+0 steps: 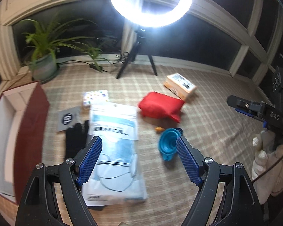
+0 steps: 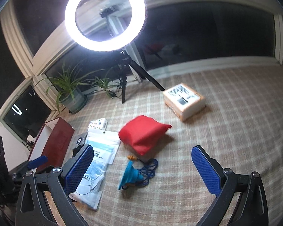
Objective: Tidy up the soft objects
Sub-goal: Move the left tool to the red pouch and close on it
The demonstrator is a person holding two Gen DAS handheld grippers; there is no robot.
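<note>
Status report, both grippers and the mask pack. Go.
Left gripper open, over mask pack. Right gripper open, empty. Pack flat on cloth, overlapping black glove; blue funnel beside it.

Left gripper (image 1: 138, 160) spread wide, nothing between the blue pads (image 1: 91, 160), above a clear packet of face masks (image 1: 114, 141) flat on the checked cloth (image 1: 207, 131). Black glove (image 1: 75, 141) just left of the packet, partly under it. Blue funnel (image 1: 168, 145) just beside the right pad. Red pouch (image 1: 161, 106) farther back. Open red box (image 1: 31, 131) at far left.
</note>
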